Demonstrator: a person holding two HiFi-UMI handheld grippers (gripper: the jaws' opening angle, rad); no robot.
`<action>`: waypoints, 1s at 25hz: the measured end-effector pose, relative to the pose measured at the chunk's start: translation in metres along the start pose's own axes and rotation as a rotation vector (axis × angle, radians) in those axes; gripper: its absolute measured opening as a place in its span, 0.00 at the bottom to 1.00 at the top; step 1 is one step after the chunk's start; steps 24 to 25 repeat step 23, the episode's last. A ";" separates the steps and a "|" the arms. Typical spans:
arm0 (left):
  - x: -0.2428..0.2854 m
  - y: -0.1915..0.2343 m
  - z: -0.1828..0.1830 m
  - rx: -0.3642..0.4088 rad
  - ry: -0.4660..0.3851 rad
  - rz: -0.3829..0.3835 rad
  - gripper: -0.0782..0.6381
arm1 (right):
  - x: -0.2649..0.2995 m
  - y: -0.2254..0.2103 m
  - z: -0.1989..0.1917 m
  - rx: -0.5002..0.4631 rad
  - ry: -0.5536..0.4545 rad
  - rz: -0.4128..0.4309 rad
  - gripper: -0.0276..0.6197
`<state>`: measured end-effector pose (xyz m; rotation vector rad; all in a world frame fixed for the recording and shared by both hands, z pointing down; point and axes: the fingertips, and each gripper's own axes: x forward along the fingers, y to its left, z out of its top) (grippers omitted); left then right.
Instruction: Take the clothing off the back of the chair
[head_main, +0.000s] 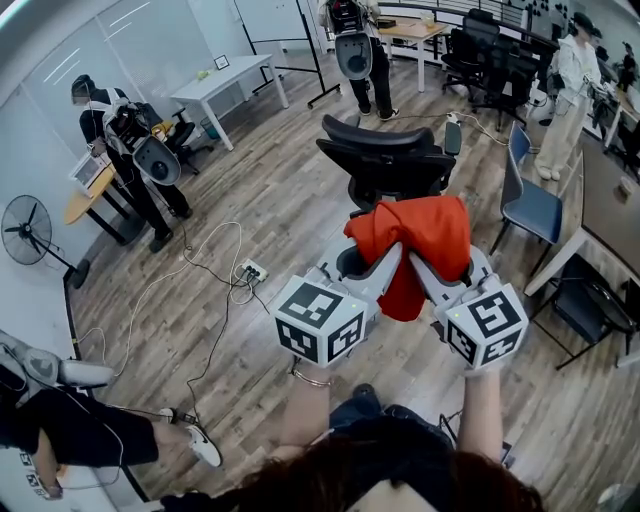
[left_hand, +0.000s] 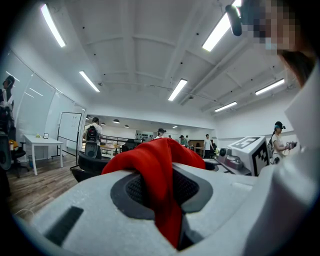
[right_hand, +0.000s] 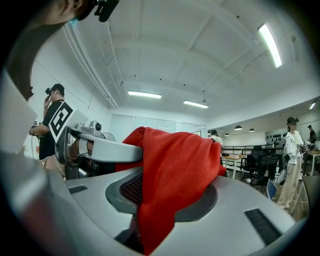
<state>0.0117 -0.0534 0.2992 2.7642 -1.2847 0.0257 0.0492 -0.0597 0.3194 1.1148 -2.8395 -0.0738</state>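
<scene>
Nearest you, both tools have cloth. The left gripper (head_main: 378, 262) is clamped on a thin fold of the red fabric garment (head_main: 415, 232). The right gripper (head_main: 428, 268) is clamped on a thicker bunch of the same cloth. Both point level.

The garment hangs bunched between them, just on your side of the black office chair (head_main: 390, 165). From above I can't tell whether its far edge touches the chair back.

My read: the lift-off is nearly done and you're at the pull-clear stage.
- Hold both grips tight; don't re-grip.
- Raise both hands together so the loose tail clears the backrest and armrests, then draw straight toward you.
- If you step back, mind the white power strip (head_main: 250, 270) and its cables on the wooden floor (head_main: 270, 190), left of the chair.
</scene>
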 end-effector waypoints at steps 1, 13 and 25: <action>0.000 0.000 -0.001 -0.001 0.002 -0.001 0.22 | 0.000 0.000 -0.001 0.002 0.000 0.001 0.26; 0.002 0.003 -0.003 -0.022 0.011 -0.012 0.22 | 0.002 -0.002 -0.003 0.015 0.009 -0.012 0.26; 0.008 0.005 -0.011 -0.045 0.010 -0.025 0.22 | 0.005 -0.006 -0.012 0.017 0.019 -0.019 0.26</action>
